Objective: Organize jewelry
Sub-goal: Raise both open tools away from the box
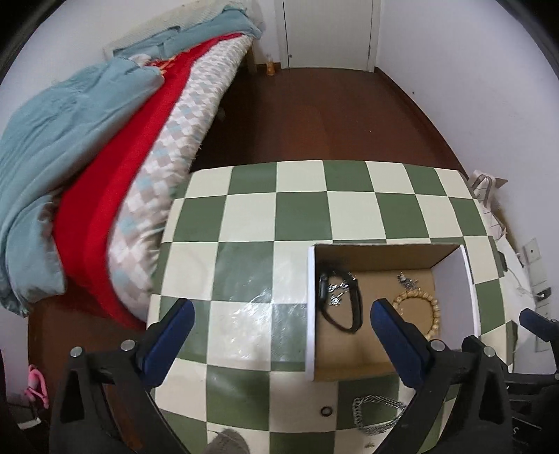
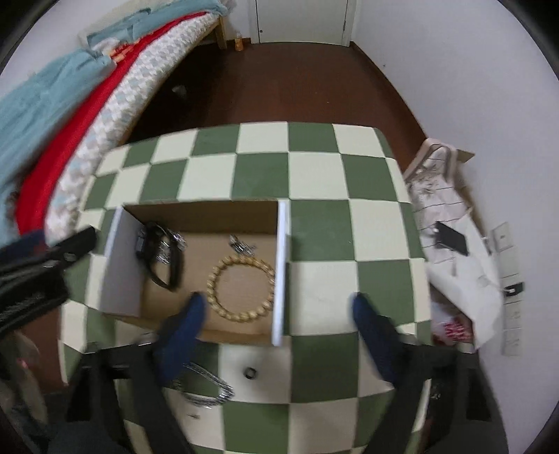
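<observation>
An open cardboard box (image 1: 384, 253) (image 2: 195, 209) lies on the green-and-cream checkered table (image 1: 300, 209) (image 2: 314, 174). Inside are a black watch (image 1: 340, 323) (image 2: 164, 276), a beige bead bracelet (image 1: 435, 307) (image 2: 241, 316) and small silver pieces (image 1: 407, 279) (image 2: 241, 246). A silver chain (image 1: 377, 415) (image 2: 209, 387) and a small dark ring (image 1: 326, 411) (image 2: 251, 373) lie on the table in front of the box. My left gripper (image 1: 281, 309) is open and empty above the table, left of the box. My right gripper (image 2: 279, 304) is open and empty over the box's near right edge.
A bed with blue, red and patterned blankets (image 1: 104, 174) (image 2: 70, 104) stands to the left. Brown floor (image 1: 314, 115) and a white door (image 1: 328, 31) lie beyond the table. A paper bag with clutter (image 2: 454, 244) stands at the table's right, by the wall.
</observation>
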`<state>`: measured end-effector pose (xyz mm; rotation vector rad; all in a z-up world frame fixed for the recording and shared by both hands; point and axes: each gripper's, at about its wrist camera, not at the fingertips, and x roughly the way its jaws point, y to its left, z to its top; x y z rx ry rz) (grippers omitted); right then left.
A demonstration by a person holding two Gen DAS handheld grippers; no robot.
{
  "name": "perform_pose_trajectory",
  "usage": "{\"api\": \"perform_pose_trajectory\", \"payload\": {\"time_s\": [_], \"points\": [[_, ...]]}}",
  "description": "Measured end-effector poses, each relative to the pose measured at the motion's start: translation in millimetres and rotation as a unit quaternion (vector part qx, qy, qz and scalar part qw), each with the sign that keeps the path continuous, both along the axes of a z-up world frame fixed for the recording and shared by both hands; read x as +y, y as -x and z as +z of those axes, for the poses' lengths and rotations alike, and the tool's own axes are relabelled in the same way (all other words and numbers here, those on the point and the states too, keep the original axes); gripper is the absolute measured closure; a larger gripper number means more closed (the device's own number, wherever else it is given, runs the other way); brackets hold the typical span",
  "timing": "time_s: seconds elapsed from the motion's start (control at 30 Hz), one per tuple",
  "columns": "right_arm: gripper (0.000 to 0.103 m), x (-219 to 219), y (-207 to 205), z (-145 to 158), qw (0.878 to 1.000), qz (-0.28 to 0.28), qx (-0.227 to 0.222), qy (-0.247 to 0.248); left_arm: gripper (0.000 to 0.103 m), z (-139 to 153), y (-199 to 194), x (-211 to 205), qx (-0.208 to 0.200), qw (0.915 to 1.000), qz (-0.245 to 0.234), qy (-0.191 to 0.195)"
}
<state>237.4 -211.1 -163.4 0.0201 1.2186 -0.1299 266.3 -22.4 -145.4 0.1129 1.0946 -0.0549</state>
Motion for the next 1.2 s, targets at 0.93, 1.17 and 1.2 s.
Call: {"api": "perform_pose_trajectory", "payload": {"time_s": [0.93,1.17,1.2], "points": [[0.0,13.8,81.4,67.0,0.993,-0.019,-0.107,0.035,0.0,73.4,103.9,16.8,-0.127,0.9917,0.016,-0.007],[0.0,11.0,114.7,96.3,0.988,-0.027,-0.146,0.037,0.0,93.5,135.8,19.2,-0.152,0.9884,0.011,0.006],[0.0,11.2,118.6,99.4,0.987,-0.027,-0.151,0.038,0.0,96.2,140.0,19.8,-0.155,0.9878,0.011,0.008]]}}
